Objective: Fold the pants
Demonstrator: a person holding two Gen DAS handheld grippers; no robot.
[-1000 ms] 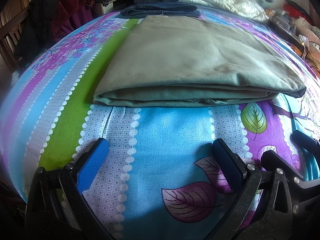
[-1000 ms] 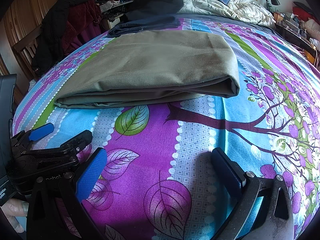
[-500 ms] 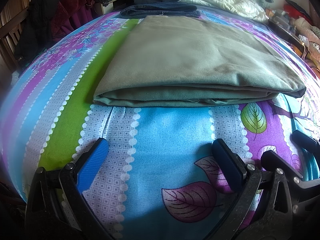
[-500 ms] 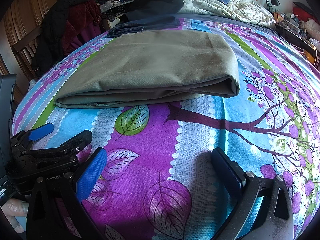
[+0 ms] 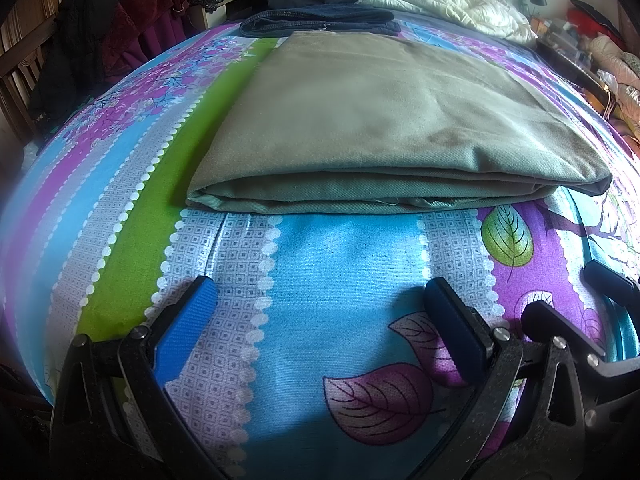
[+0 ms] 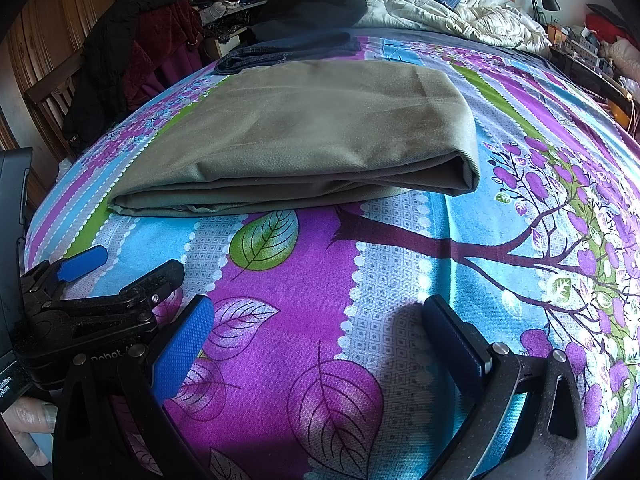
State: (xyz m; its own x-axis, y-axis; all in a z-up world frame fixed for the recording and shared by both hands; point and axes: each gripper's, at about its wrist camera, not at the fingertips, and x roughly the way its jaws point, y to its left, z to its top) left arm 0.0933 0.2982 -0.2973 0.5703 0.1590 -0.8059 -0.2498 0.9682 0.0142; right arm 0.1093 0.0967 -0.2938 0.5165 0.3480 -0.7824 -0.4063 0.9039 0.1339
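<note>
Nearest me, my left gripper (image 5: 320, 312) and right gripper (image 6: 316, 324) rest spread, empty, on the bedsheet (image 6: 400, 264). Beyond lie the pants (image 6: 304, 140), folded flat (inner layers hidden), then jeans (image 5: 320, 22) and a clothes heap (image 6: 168, 40).

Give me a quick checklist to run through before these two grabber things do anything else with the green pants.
1. Olive pants folded into a flat stack on the bedspread: ok.
2. Left gripper open, holding nothing: ok.
3. Right gripper open, holding nothing: ok.
4. Both grippers apart from the pants: ok.
5. Folded edges line up: near edge even; far edge cannot tell.
6. Dark blue jeans beyond the pants, apart or touching: cannot tell.
</note>
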